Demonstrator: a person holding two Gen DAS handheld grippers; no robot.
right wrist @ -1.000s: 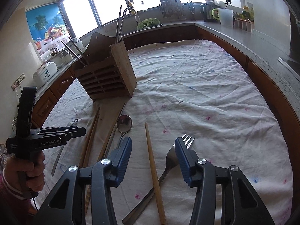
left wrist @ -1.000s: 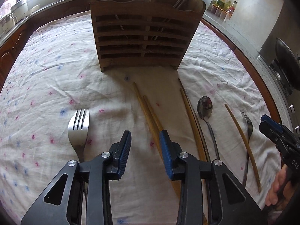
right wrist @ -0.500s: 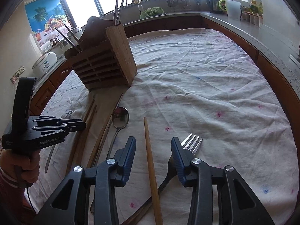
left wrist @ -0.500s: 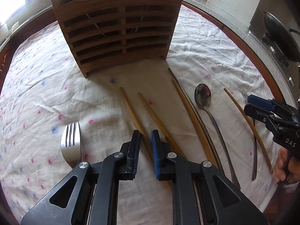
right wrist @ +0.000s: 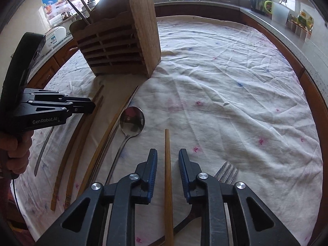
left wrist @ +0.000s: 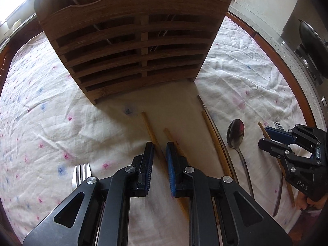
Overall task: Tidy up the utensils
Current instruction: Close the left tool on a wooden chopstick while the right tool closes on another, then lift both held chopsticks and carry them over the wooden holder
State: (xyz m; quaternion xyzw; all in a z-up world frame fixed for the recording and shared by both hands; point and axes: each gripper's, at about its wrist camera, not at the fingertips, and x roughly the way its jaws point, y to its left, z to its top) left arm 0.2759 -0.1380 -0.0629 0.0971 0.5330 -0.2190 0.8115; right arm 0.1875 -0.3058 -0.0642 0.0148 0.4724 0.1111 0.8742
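A slatted wooden utensil holder (left wrist: pixel 131 47) stands on the cloth-covered table, also in the right wrist view (right wrist: pixel 121 41). My left gripper (left wrist: pixel 159 149) has its jaws narrowed around a wooden chopstick (left wrist: pixel 150 131) lying on the cloth, with a small gap still showing. A second chopstick (left wrist: pixel 174 141) lies just right of it. My right gripper (right wrist: pixel 167 160) straddles another wooden chopstick (right wrist: pixel 167 164), jaws apart. A spoon (right wrist: pixel 131 123) and a fork (right wrist: pixel 226 171) lie beside it.
Two long chopsticks (left wrist: pixel 215 141) lie left of the spoon (left wrist: pixel 235 133). A fork (left wrist: pixel 81 174) lies at the left. A second fork (left wrist: pixel 278 184) lies under the right gripper (left wrist: pixel 287 149). The table's wooden rim (right wrist: pixel 311 94) curves at right, counters beyond.
Both grippers moved forward toward the holder and lower. The left jaws closed in around a chopstick. The right jaws narrowed and centred over the single chopstick.
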